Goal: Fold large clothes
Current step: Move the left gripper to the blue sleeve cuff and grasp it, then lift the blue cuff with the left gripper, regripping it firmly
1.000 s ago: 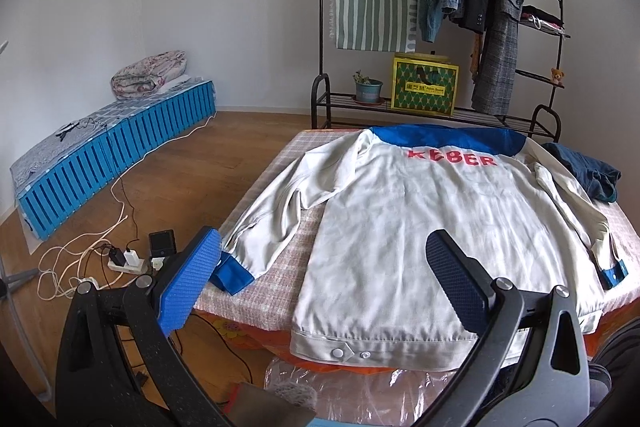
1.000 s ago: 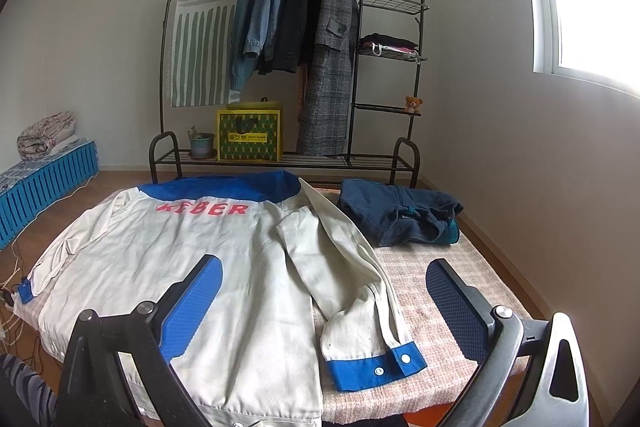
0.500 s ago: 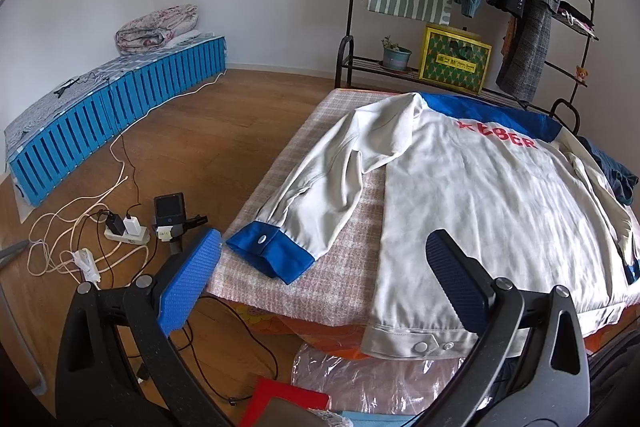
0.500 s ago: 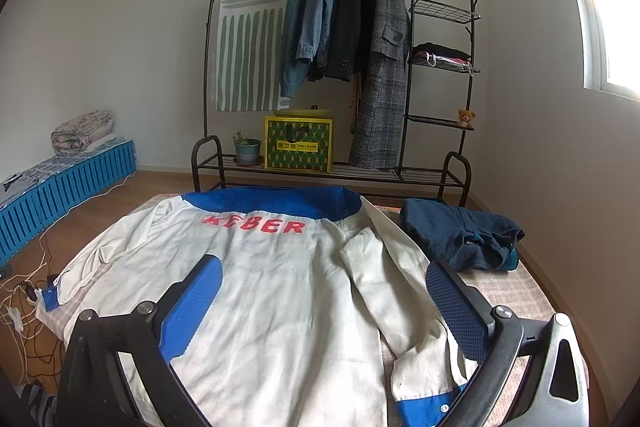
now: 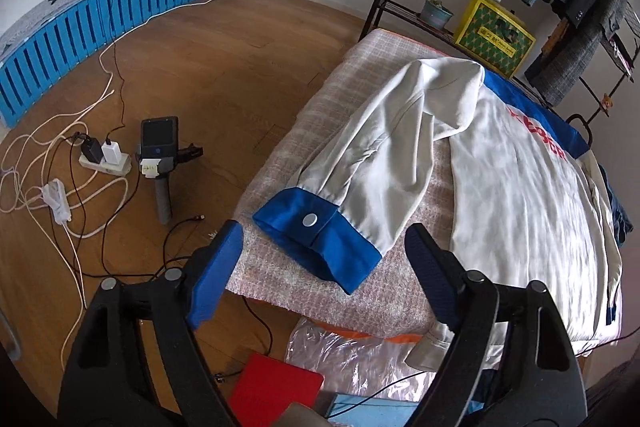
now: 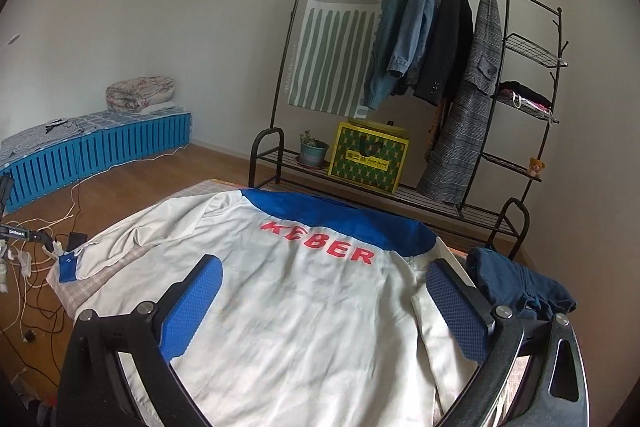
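Observation:
A white jacket [image 5: 520,207] with a blue yoke and red letters lies back up on a table under a checked cloth [image 5: 304,131]. Its left sleeve [image 5: 372,147] stretches toward the near corner and ends in a blue cuff [image 5: 316,239] with a snap. My left gripper [image 5: 324,267] points down at that cuff; its jaws are closing, the cuff lies just past the fingertips, and the pads touch nothing. My right gripper [image 6: 324,303] hangs open over the jacket's back [image 6: 280,327], holding nothing. The same cuff [image 6: 66,267] shows at the far left there.
A folded dark blue garment [image 6: 516,287] lies at the table's right. A clothes rack [image 6: 440,47] with a yellow box [image 6: 368,157] stands behind. On the floor to the left are a power strip [image 5: 106,163], cables, a handheld device [image 5: 158,147] and a blue pallet bed [image 5: 120,11].
My left gripper has swung left and down, close over the blue cuff, and its jaws have narrowed. My right gripper has moved left over the jacket's back and tilted.

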A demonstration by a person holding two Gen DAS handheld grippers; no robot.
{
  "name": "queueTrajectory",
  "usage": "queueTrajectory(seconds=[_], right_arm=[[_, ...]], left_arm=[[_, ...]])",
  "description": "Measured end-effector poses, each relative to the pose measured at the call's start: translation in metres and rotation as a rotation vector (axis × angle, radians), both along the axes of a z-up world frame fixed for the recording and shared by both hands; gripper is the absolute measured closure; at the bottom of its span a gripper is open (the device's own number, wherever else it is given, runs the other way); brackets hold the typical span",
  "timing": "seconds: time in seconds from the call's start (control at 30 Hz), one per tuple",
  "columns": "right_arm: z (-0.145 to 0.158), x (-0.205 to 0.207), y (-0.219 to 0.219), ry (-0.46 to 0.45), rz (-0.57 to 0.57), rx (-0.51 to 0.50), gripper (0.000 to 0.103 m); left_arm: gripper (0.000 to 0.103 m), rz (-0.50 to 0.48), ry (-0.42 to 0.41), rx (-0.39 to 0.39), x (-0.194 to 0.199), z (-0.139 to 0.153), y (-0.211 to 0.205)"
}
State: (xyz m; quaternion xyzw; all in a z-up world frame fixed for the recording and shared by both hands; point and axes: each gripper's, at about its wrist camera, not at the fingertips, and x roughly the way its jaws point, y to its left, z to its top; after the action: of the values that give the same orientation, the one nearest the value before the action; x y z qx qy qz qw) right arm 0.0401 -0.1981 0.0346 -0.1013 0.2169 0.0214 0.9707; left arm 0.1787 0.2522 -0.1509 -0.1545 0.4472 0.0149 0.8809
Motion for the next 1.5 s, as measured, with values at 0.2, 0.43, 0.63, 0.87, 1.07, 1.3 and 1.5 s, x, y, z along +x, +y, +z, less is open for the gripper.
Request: queueTrajectory(seconds=[0.2,0.43,0.63,0.87,1.07,1.3,1.5], right_arm=[[0.003,0.029,0.023,0.079,0.070,0.054,0.000],[0.001,0.044,0.036,0.172,0.099,0.198,0.000],[-0.008,0.045,0.041,0.204,0.099,0.232,0.000],[-0.019,0.051,0.052,0.237,0.118,0.229,0.000],[-0.031,0.058,0.072,0.272,0.163,0.219,0.000],[-0.048,0.074,0.105,0.374,0.240,0.182,0.005],[-0.084,0.110,0.121,0.523,0.251,0.242,0.039]], left_arm=[[0.040,0.020,0.069,-0.205,0.027,-0.030,0.045],[0.040,0.095,0.130,-0.397,0.044,-0.069,0.074],[0.040,0.077,0.165,-0.400,0.057,-0.084,0.066],[0.041,0.079,0.177,-0.422,0.059,-0.092,0.063],[0.092,0.058,0.181,-0.362,0.067,-0.090,0.053],[0.103,-0.005,-0.018,-0.197,0.050,-0.030,0.029],[0.103,-0.158,-0.195,-0.092,0.029,0.045,-0.012]])
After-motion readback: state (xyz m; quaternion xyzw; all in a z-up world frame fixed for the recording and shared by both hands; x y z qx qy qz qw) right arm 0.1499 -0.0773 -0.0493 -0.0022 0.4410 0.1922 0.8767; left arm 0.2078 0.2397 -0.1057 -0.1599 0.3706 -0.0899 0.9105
